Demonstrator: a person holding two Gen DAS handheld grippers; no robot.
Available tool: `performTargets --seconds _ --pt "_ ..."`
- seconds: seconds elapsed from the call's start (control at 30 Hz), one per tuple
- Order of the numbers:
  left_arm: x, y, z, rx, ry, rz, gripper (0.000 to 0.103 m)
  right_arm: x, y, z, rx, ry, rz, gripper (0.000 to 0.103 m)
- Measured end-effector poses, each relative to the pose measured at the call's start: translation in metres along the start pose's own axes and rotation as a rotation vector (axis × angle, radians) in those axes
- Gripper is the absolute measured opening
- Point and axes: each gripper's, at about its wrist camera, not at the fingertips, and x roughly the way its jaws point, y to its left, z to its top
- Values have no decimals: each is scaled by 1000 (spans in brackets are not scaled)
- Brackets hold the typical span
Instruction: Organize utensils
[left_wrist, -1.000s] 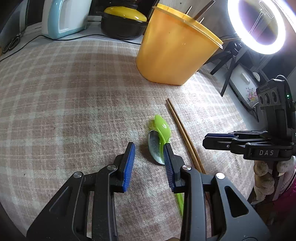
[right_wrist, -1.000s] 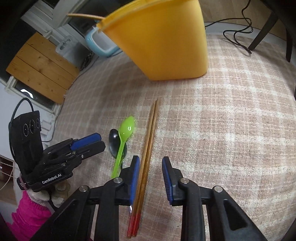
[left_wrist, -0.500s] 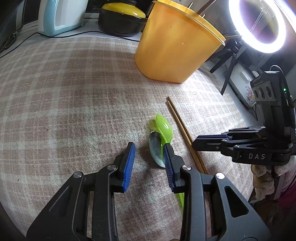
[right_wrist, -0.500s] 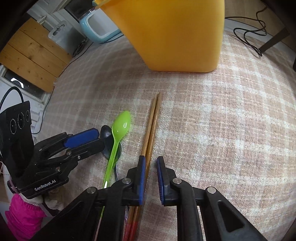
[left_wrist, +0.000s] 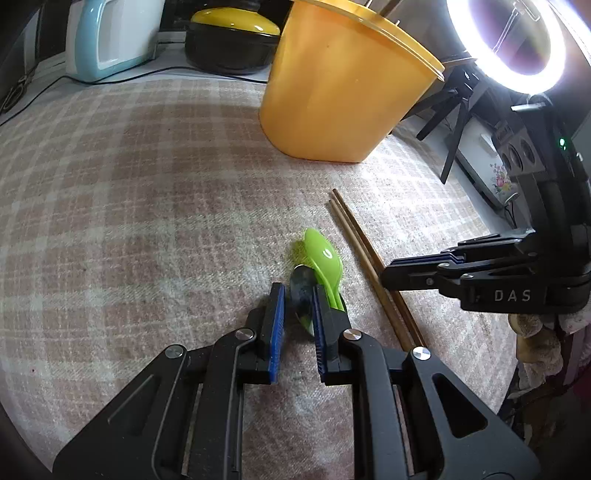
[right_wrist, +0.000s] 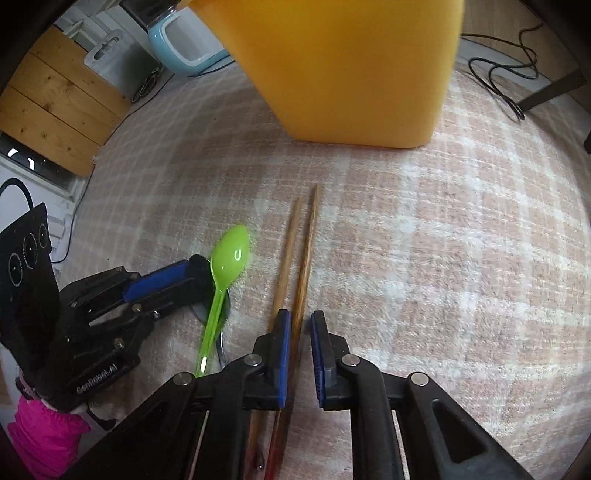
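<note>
Closing both tools since a second ago | left gripper (left_wrist: 298, 317) narrowed around metal spoon (left_wrist: 301, 295), grip unconfirmed | right gripper (right_wrist: 300, 354) narrowed astride chopsticks (right_wrist: 301, 258), gap remains | lifts toward yellow bin (left_wrist: 340, 92) next.

A fuzzy woven checked cloth (left_wrist: 155, 206) covers the surface under both tools. Ahead of the left gripper (left_wrist: 298, 321) lie a glossy green plastic spoon (left_wrist: 325, 258) and a dull metal spoon (left_wrist: 301, 295). Bare matt wooden chopsticks (right_wrist: 301, 266) run between the right gripper's (right_wrist: 300, 350) ribbed blue pads (right_wrist: 283, 350). Beyond stands a smooth, slightly glossy yellow plastic tub (right_wrist: 351, 66).
</note>
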Motion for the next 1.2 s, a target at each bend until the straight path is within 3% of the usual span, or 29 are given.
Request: performTargets --seconds 0.3,0.4,0.53,0.63,0.9,1.2 --pt "3 -6 1 30 1 -1 8 1 -4 6 -17 29 -12 4" --pt "4 -6 1 19 -14 2 8 2 -1 10 -7 19 -19 8" --pt "5 -8 3 25 -14 0 6 5 8 13 -37 4 -47 5" --pt "-4 -4 4 10 -33 -3 4 3 3 10 -16 -9 -17 4" --pt "-37 -2 12 29 -93 22 1 -24 -14 -13 22 -112 62 3" --pt "-82 -6 35 71 -218 70 0 -64 -12 -27 3 -256 75 3"
